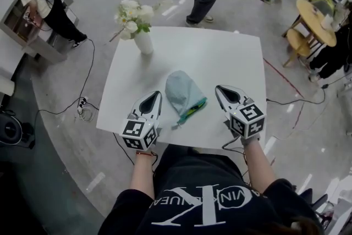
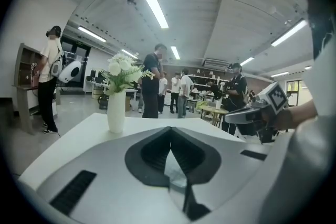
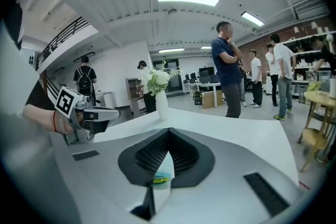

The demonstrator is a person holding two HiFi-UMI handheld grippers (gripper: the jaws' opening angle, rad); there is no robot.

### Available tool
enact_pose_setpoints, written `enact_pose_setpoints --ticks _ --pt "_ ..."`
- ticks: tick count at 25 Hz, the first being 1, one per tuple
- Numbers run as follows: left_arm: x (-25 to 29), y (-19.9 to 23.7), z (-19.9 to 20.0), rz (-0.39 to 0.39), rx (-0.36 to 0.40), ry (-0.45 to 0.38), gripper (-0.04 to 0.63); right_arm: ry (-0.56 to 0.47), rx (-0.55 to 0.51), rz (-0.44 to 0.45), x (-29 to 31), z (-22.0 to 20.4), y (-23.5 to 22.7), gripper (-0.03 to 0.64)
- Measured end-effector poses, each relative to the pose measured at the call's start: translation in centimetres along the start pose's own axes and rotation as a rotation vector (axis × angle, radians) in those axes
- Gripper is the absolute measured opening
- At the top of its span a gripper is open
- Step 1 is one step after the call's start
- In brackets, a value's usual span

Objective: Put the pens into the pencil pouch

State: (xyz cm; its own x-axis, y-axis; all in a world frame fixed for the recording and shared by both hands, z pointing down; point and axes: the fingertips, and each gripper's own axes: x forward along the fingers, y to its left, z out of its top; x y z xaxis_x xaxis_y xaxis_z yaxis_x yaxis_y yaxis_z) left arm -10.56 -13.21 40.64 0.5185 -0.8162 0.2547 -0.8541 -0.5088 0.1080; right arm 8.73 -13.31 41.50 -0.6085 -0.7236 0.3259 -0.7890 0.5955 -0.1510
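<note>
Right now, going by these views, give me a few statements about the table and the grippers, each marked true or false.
1. In the head view the pouch lies between the two grippers. True.
2. The left gripper holds a pen. False: its jaws are together with nothing between them.
3. The vase stands upright on the table. True.
4. The right gripper is open. False: it is shut and empty.
5. The pouch is red. False: it is light blue.
</note>
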Motion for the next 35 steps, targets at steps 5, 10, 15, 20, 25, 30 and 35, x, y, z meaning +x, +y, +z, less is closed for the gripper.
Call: enact_pose_setpoints --ticks 5,10,15,20,25,30,35 --pt "-1.6 0.8 2.0 0.055 0.017 -0.065 0.005 -0.034 -0.011 -0.001 -0.6 1.3 0.3 0.009" --pt "-3.1 1.3 3.6 0.098 0.023 -0.126 0.005 -0.067 -0.013 0.002 -1.1 2.5 0.6 0.009" --pt "-4.7 1.9 5.0 0.131 0.028 -0.172 0.005 -0.103 -0.007 0.012 -1.8 3.9 1.4 0.009" --pt "-5.7 2.8 5.9 0.158 0.032 -0.210 0.005 -0.131 -0.022 0.017 -2.0 4.3 1.6 0.009" --pt "-6.1 3.0 6.1 0.167 0.035 -0.223 0.005 -0.156 -0.044 -0.008 -2.2 5.3 1.8 0.009" --pt "-6.6 3.2 6.2 0.174 0.038 -0.233 0.005 -0.176 -0.039 0.009 -2.2 5.1 2.2 0.009" --pt "-7.0 3.6 6.5 0.189 0.045 -0.252 0.005 -0.202 -0.021 0.025 -2.2 5.6 2.7 0.009"
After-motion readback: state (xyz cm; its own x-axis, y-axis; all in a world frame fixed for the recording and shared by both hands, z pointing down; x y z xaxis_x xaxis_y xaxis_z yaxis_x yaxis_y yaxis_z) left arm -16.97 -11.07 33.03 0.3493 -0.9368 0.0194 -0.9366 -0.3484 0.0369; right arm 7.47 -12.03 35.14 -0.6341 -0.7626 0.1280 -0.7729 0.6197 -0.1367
